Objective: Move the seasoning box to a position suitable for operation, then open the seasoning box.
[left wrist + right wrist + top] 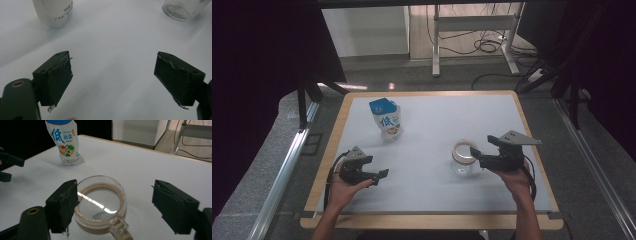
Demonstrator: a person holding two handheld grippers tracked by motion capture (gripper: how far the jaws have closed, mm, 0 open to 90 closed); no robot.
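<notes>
Jar [463, 159] stands upright on the white desk [437, 190], right of centre, with a tan ring round its mouth and a clear handle [119, 226] pointing at the right hand-held gripper [479, 156]. That gripper sits just beside the jar. In the right gripper view its jaws stand wide, one pad [65, 206] close against the glass wall, the other well clear; nothing is gripped. I cannot tell whether the near pad touches.

Risks, as I judge them:
- Glass is smooth and round, so a pinch off the middle could squirt the jar sideways or tip it.
- The near pad could nudge the jar before the far one arrives, sliding it toward the desk edge.
- The handle may foul a jaw and twist the jar.

Salt pouch [386, 119] stands at the far left of the desk, well apart. It is soft and top-heavy, so a bump could topple it.

Left hand-held gripper [382, 175] rests near the front left, jaws wide and empty.
</notes>
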